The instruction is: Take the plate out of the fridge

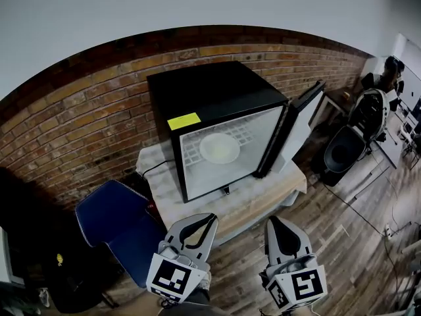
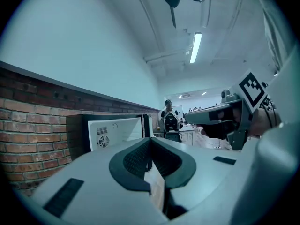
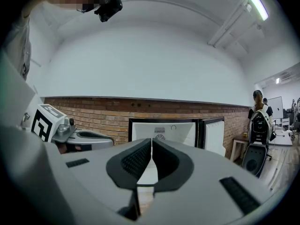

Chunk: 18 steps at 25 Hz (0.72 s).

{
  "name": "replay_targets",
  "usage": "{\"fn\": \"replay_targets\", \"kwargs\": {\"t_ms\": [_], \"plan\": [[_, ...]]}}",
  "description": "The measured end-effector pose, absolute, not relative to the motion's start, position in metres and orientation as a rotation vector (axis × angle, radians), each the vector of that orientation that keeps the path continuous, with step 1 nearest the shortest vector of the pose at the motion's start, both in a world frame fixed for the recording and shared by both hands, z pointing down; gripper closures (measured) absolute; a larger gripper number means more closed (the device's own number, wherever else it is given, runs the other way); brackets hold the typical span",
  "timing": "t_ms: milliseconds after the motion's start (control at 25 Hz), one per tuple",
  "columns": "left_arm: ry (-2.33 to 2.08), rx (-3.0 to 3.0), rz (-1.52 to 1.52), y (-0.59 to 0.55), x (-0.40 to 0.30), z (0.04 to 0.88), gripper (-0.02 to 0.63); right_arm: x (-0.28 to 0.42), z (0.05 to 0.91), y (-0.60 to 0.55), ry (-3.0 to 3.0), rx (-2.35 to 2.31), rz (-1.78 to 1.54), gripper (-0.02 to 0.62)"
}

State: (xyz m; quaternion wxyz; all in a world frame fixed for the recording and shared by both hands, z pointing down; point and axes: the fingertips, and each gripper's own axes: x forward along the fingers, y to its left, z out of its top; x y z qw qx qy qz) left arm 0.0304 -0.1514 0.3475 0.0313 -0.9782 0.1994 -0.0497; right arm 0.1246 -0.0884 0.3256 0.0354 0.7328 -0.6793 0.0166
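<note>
Inside the fridge [image 1: 217, 104], on its shelf [image 1: 248, 135], the plate [image 1: 220, 148] is seen in the head view, the left gripper [image 1: 210, 218] and right gripper [image 1: 273, 220] held well short; shut, empty jaws are shown in the left gripper view, then the right, perhaps masking the plate, and should be opened before its rim is reached.

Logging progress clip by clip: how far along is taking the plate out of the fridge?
Done: the fridge door stands open. In hand: nothing; the left tongs and right tongs are shut and empty, short of the fridge. Left: the plate lies on the wire shelf inside, so reaching in, gripping it and bringing it out are all yet to do.
</note>
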Motion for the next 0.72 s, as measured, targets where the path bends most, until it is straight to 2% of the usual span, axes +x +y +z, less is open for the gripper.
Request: {"fn": "replay_targets", "kwargs": {"t_ms": [720], "plan": [[0.682, -3.021, -0.173, -0.25, 0.056, 0.346, 0.584, 0.16, 0.309, -0.194, -2.108, 2.23, 0.038, 0.565]]}}
